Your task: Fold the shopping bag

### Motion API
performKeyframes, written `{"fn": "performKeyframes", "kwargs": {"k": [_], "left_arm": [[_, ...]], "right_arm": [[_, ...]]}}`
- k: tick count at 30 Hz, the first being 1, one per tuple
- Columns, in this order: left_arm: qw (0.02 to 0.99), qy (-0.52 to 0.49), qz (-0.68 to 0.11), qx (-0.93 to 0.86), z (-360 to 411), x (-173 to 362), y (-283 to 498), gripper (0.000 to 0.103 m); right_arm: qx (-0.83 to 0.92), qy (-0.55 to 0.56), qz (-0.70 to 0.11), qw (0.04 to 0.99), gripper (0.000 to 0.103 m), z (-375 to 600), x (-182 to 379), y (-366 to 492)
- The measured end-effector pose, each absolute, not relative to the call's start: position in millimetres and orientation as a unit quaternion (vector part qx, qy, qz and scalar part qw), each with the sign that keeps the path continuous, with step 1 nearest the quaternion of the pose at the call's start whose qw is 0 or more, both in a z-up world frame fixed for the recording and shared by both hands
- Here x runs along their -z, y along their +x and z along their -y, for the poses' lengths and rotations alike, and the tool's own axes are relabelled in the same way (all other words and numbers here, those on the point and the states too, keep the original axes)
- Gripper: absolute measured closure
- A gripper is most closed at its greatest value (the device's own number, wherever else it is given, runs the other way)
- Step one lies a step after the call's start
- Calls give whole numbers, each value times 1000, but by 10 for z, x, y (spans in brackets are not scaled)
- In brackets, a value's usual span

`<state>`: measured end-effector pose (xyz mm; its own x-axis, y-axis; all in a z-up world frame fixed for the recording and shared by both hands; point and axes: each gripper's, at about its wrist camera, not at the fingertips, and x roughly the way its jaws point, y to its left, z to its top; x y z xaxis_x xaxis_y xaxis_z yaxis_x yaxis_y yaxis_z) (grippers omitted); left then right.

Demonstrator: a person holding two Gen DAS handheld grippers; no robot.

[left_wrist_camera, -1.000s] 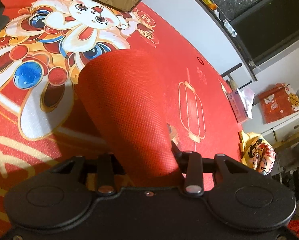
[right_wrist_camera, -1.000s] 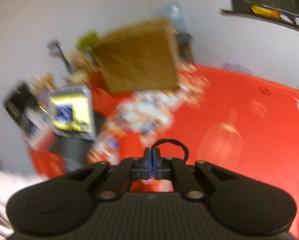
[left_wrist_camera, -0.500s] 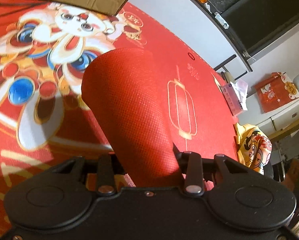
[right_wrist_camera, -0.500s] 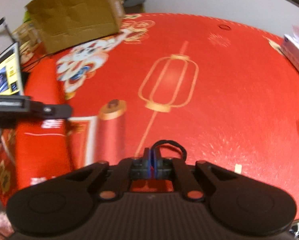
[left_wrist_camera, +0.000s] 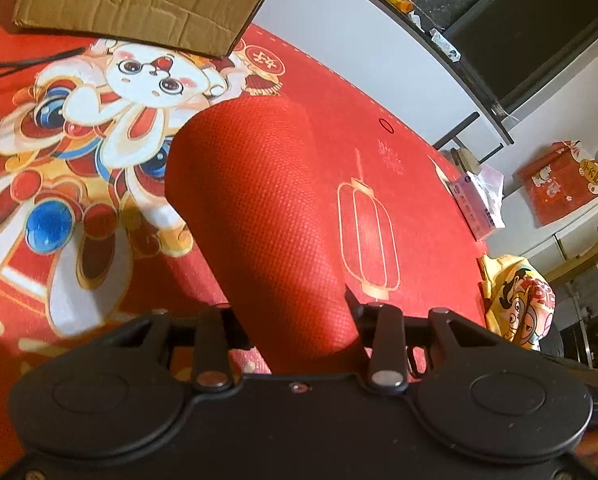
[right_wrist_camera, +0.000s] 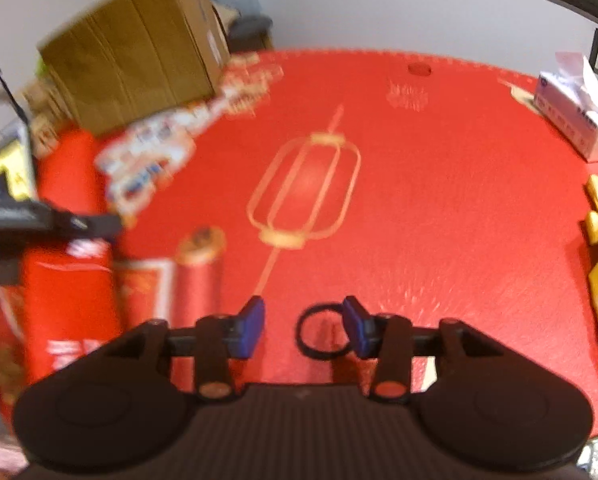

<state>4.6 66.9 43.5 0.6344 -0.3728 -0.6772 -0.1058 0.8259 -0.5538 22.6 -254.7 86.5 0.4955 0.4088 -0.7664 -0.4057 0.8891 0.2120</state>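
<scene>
Holding a red shopping bag up over the red table cover, pinched in the left gripper; looks soft, light, floppy. Just been opening, the right gripper, nothing between its blue pads; best pinching the bag's loose far edge.

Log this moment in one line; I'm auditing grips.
left gripper: shut on red bag | right gripper: just opened, empty | tablecloth

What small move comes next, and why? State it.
Probably swing the right gripper across to the red bag: its jaws have just been opening, nothing between them, while the left gripper alone clamps the bag.
</scene>
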Motion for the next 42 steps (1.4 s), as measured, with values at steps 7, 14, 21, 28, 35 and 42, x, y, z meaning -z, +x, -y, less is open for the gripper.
{"fn": "performKeyframes", "kwargs": {"k": [7,14,21,28,35,42], "left_arm": [[866,-269,-413,86,-546,-515,109,66],[887,-226,-385,121,-365,-821,128,66],[925,-194,-281,164,-340,-1691,117,66],[958,-114,-170,201,-160,-2694,47,66],[975,-2,-78,206,188,-2914,-344,65],[972,2,-119,201,309,-2475,-488,65]], "right_arm": [[-366,-93,-433,819,18,2009,-1293,-433],[-336,-109,-472,808,65,1696,-950,-460],[-353,-76,-365,858,86,1777,-1318,-552],[-360,-43,-230,903,86,1818,-1916,-487],[-363,-55,-100,925,86,1768,-1889,-529],[-362,-72,-123,921,86,1658,-1498,-569]]}}
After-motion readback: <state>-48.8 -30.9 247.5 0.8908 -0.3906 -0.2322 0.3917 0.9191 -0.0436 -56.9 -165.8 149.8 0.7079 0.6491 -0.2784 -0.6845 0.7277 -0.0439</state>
